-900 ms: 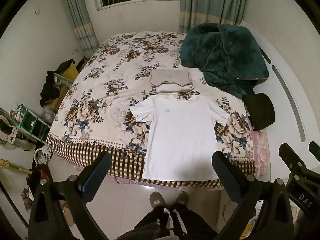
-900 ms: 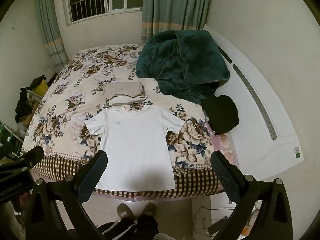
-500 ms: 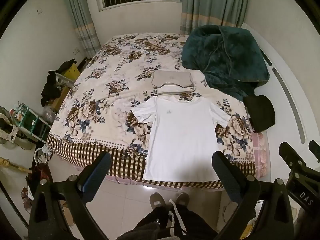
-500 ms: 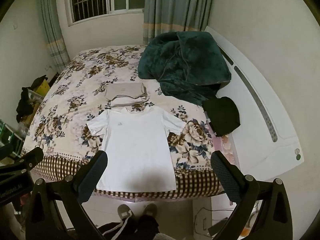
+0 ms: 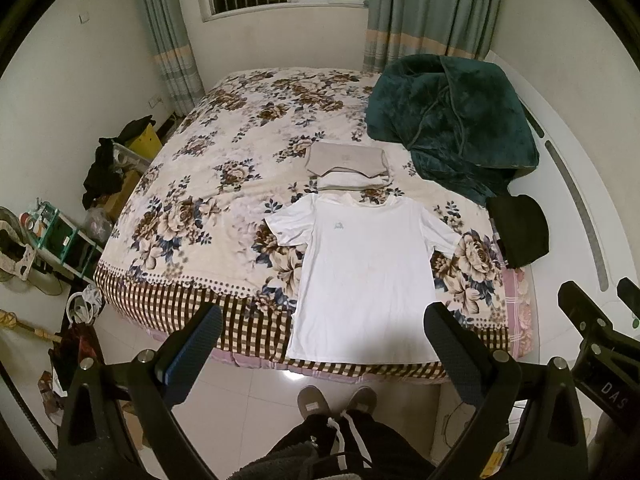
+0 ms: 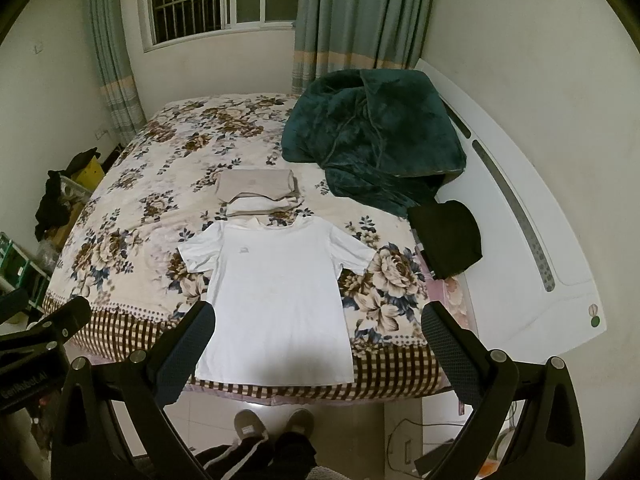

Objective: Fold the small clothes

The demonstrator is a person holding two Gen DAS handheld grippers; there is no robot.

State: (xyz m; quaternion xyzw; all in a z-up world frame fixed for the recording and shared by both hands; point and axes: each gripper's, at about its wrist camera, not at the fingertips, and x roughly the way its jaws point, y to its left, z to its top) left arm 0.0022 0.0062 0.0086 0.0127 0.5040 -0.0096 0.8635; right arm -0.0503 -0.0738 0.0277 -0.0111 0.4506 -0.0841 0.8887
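Both wide apart and grasping nothing: black left gripper (image 5: 322,344), black right gripper (image 6: 318,334). Lay flat at near bed edge: white short-sleeved cotton T-shirt (image 5: 366,280). Seen only by left wrist: green plastic rack (image 5: 60,236) far left. Caught only by right wrist: cable (image 6: 404,428) on floor.

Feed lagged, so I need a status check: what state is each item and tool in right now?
White T-shirt: spread flat, unfolded, at bed edge.
Beige clothes: folded, stacked.
Green blanket: bunched up.
Black garment: folded.
Left tool: open, empty.
Right tool: open, empty.
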